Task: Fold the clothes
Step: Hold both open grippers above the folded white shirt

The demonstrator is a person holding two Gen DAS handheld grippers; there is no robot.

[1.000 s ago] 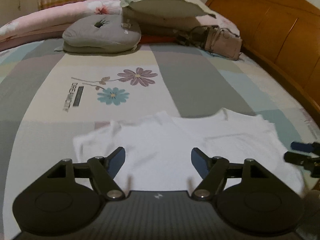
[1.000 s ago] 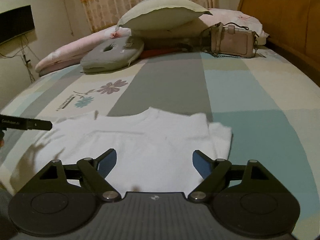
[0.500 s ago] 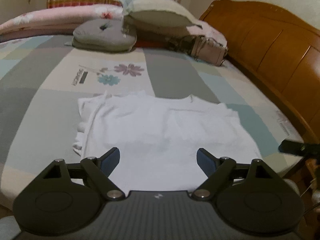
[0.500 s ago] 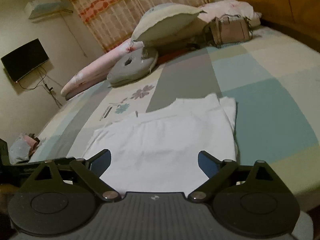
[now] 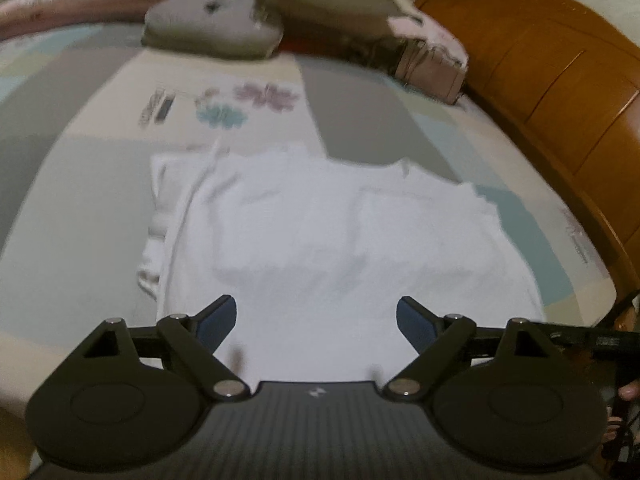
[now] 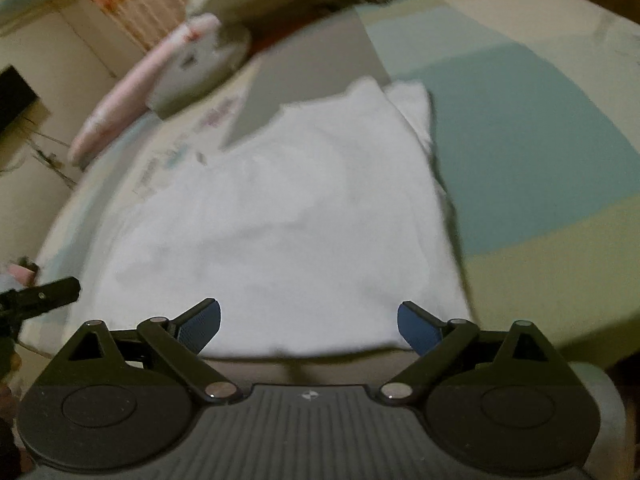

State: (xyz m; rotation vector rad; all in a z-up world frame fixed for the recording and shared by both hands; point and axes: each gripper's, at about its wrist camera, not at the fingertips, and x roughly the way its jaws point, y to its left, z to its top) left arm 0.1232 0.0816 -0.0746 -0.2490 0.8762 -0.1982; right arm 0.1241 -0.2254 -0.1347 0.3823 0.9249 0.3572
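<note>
A white shirt [image 5: 320,232] lies flat on the patchwork bedsheet [image 5: 80,208], its sleeves folded in along both sides. My left gripper [image 5: 315,308] hovers over the shirt's near hem; its jaws are opening and nothing is between them. My right gripper [image 6: 309,308] hangs over the near hem of the shirt [image 6: 280,220] at the bed's edge, open and holding nothing. In the right wrist view, one of the left gripper's fingers [image 6: 44,294] pokes in from the left edge. Both views are blurred.
A grey cushion [image 5: 212,36], stacked pillows [image 5: 332,0] and a pink handbag [image 5: 432,72] sit at the far end of the bed. The wooden headboard [image 5: 560,92] runs along the right. A dark screen [image 6: 14,104] hangs on the left wall.
Both grippers have pulled back from over the shirt toward the bed's near edge and sunk a little. Their jaws stand wider than a second ago. The right gripper has rolled.
</note>
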